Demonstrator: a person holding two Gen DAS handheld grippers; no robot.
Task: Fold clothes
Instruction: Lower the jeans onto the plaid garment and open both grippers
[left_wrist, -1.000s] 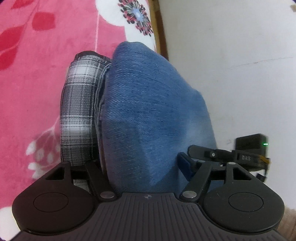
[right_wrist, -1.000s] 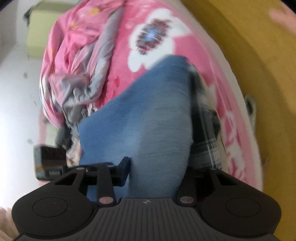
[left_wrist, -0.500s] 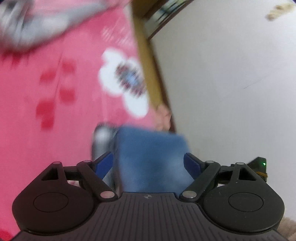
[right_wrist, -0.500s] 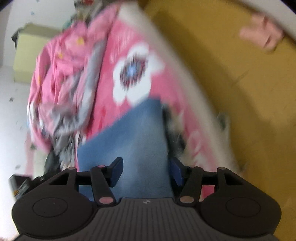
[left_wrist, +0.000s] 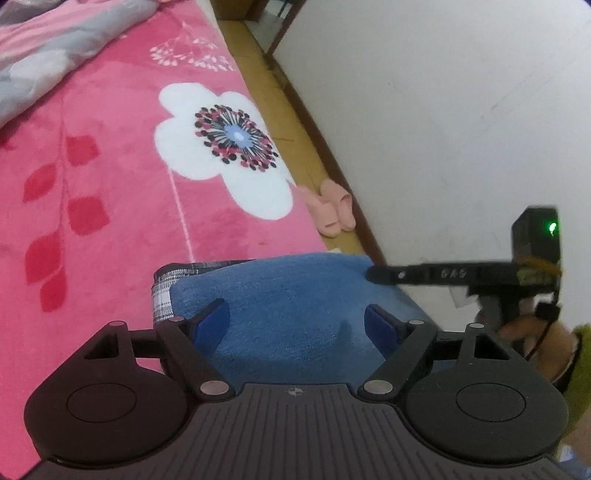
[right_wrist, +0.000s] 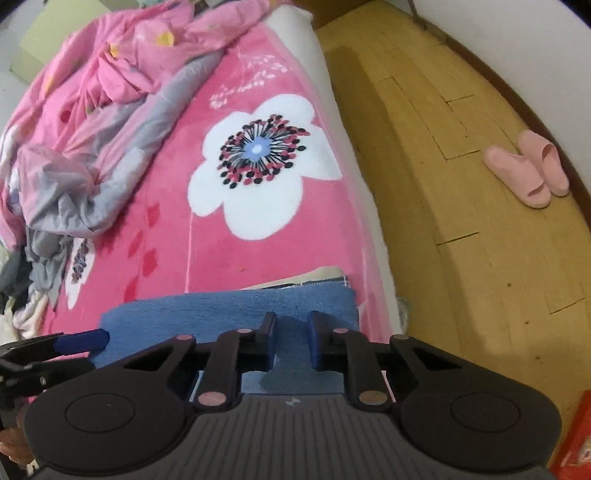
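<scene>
Folded blue jeans (left_wrist: 295, 288) (right_wrist: 221, 310) lie flat near the edge of a pink flowered blanket (left_wrist: 110, 184) (right_wrist: 258, 240). A folded plaid garment (left_wrist: 162, 291) (right_wrist: 317, 282) sticks out from under them. My left gripper (left_wrist: 295, 321) hovers open just above the jeans, jaws wide, nothing between them. My right gripper (right_wrist: 293, 332) is also over the jeans, its jaws a narrow gap apart and holding nothing. In the left wrist view the right gripper (left_wrist: 388, 275) shows side-on at the jeans' far corner, held by a hand (left_wrist: 535, 332). One left fingertip (right_wrist: 81, 341) appears in the right wrist view.
Crumpled pink and grey bedding (right_wrist: 92, 129) (left_wrist: 37, 55) is heaped at the far side of the bed. Beside the bed is a wooden floor (right_wrist: 461, 184) with pink slippers (right_wrist: 528, 173) (left_wrist: 332, 210) by a white wall (left_wrist: 443, 110). A red object (right_wrist: 576, 443) sits at the lower right.
Both grippers let go of the jeans and drew back and up; the stack now lies flat. The left jaws opened wide; the right jaws opened, then narrowed.
</scene>
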